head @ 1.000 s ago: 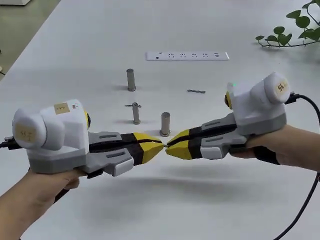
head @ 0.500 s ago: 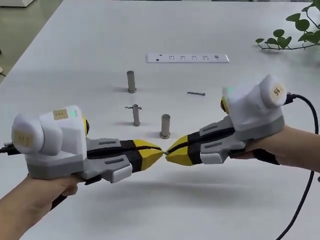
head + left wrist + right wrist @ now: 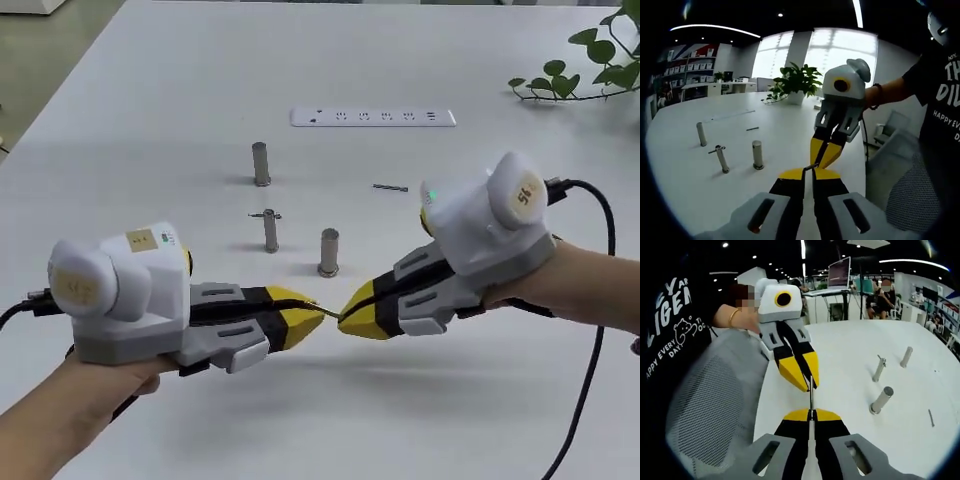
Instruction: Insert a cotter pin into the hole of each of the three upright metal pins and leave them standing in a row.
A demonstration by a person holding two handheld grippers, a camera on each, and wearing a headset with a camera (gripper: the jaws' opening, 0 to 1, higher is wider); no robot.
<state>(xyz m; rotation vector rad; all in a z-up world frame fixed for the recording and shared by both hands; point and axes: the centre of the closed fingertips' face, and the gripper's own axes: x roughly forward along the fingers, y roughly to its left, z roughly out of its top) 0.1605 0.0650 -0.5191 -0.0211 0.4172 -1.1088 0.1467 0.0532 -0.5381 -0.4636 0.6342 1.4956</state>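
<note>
Left claw and right claw both pinch the cotter pin near the nearest post; a mistimed release could drop it

1. Table: smooth matt white.
2. Three upright pins: dull grey metal.
3. Cotter pin: thin bare metal.
4. Left gripper, right gripper: white plastic shells, slight sheen; yellow plastic tips.

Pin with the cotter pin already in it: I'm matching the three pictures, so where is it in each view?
Head view: the pin stands left of centre.
Left gripper view: the pin is at lower left.
Right gripper view: the pin is right of centre.
Landmark: the wide pin, beside it in every view.
</note>
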